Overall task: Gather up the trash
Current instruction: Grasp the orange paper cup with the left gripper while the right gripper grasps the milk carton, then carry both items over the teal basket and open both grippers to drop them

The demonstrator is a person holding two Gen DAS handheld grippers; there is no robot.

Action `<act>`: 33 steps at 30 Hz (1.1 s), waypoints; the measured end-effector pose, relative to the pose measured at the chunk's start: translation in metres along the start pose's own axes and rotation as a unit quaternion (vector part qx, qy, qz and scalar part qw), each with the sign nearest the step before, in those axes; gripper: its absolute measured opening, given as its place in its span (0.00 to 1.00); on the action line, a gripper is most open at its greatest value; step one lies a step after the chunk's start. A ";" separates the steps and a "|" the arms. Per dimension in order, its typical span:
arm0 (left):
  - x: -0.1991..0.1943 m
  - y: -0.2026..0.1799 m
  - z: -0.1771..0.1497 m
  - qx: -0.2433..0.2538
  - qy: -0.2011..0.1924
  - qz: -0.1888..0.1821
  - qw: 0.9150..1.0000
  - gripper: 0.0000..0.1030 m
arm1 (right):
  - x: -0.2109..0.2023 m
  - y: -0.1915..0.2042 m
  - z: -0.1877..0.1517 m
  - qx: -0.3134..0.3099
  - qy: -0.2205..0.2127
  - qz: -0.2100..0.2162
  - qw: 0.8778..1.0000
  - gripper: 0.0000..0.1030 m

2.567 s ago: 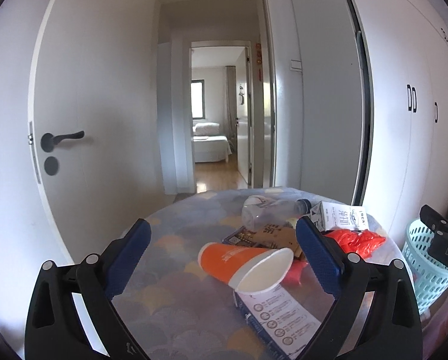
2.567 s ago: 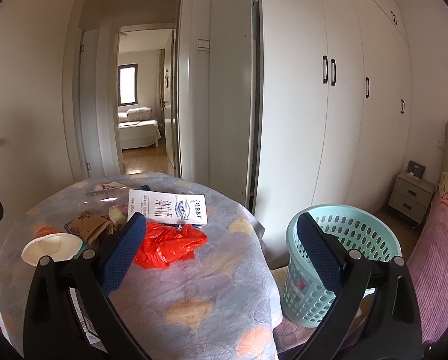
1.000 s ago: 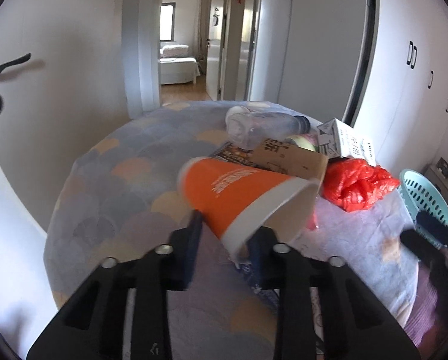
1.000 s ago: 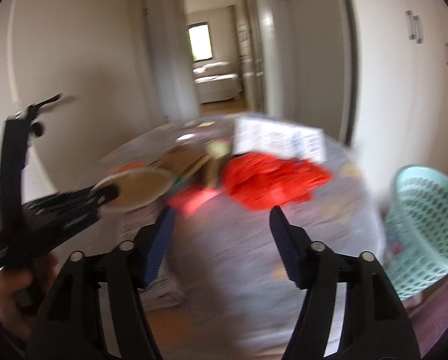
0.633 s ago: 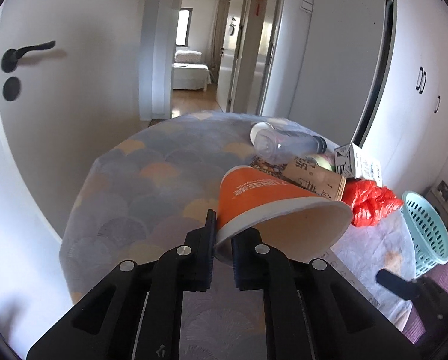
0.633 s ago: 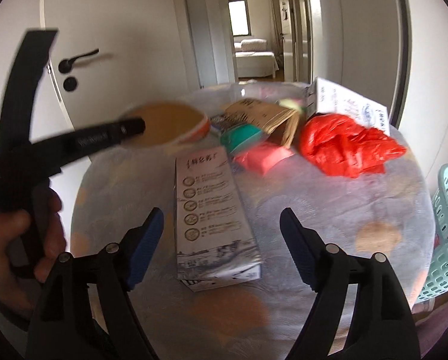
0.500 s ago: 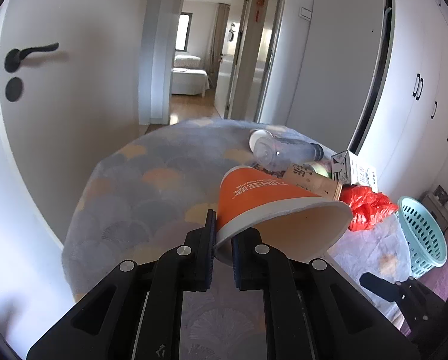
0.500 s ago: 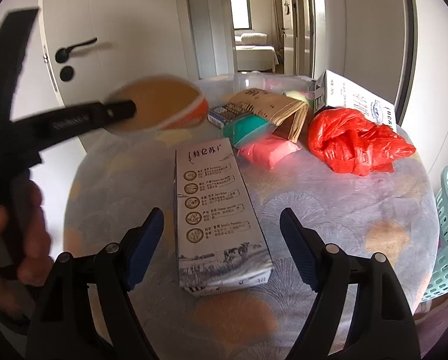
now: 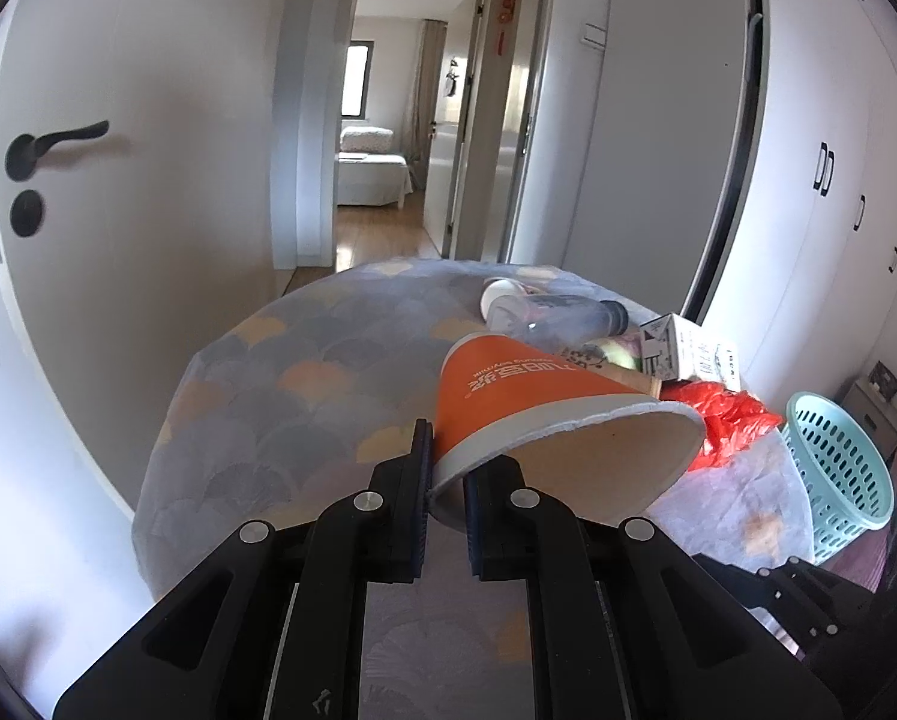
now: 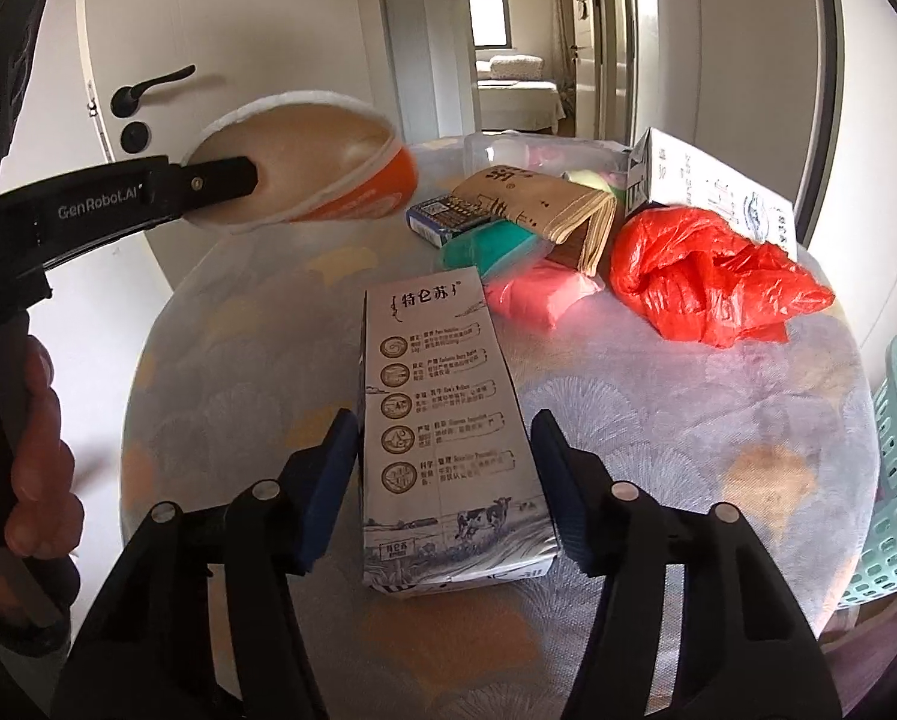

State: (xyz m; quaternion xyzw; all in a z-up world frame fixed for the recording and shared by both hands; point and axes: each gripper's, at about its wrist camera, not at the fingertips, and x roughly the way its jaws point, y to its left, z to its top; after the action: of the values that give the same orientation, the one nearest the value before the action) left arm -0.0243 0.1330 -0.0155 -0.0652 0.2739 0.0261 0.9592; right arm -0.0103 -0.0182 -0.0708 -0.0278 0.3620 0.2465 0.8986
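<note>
The orange paper cup (image 9: 544, 414) looks light and thin-walled, so it will likely dent if squeezed across its body; the rolled rim is the stiffest place to take it, and that is where the left gripper (image 9: 445, 480) has it, jaws closed on the rim wall with one finger inside and one outside. The cup hangs tilted above the counter (image 9: 304, 372), mouth toward the camera.

The milk carton (image 10: 442, 420) lies flat on the counter near its front edge. It is a stiff cardboard box, probably empty and light, with smooth printed sides that may slip; its long side walls are the best hold. The right gripper (image 10: 445, 468) straddles it there, jaws closing, the left pad about at the carton's wall and a small gap showing at the right, so no firm grip yet.

The green basket (image 9: 838, 474) stands on the floor beside the counter, apart from both.
</note>
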 end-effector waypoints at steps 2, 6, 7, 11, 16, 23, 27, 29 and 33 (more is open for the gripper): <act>-0.002 -0.004 0.000 0.002 -0.002 -0.001 1.000 0.08 | 0.006 -0.004 -0.002 0.012 0.015 0.008 1.000 0.58; -0.007 -0.010 0.002 0.010 -0.005 0.000 1.000 0.08 | 0.000 -0.009 -0.004 0.017 0.005 0.008 1.000 0.51; -0.008 -0.010 0.003 0.010 -0.006 -0.001 1.000 0.08 | -0.005 -0.010 -0.004 0.017 -0.002 0.008 1.000 0.51; -0.018 -0.019 0.012 0.014 -0.024 -0.011 1.000 0.08 | -0.034 -0.020 0.003 0.022 -0.040 0.011 0.999 0.50; -0.027 -0.050 0.027 0.036 -0.053 -0.033 0.997 0.08 | -0.071 -0.047 0.014 0.040 -0.084 -0.010 0.996 0.50; -0.005 -0.120 0.043 0.081 -0.041 -0.091 0.992 0.08 | -0.123 -0.129 0.016 0.103 -0.140 -0.117 0.978 0.50; 0.013 -0.176 0.048 0.119 -0.037 -0.130 0.984 0.08 | -0.144 -0.184 0.008 0.152 -0.152 -0.189 0.958 0.50; 0.026 -0.207 0.049 0.137 -0.028 -0.152 0.978 0.08 | -0.151 -0.211 0.004 0.175 -0.152 -0.222 0.947 0.50; 0.059 -0.265 0.049 0.160 0.005 -0.195 0.967 0.08 | -0.158 -0.265 -0.010 0.226 -0.137 -0.283 0.922 0.50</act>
State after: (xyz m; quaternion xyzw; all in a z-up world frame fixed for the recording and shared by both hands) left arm 0.0740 -0.1214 0.0244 0.0371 0.2611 -0.2066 0.9422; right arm 0.0090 -0.3200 -0.0073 0.1090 0.2585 -0.1047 0.9541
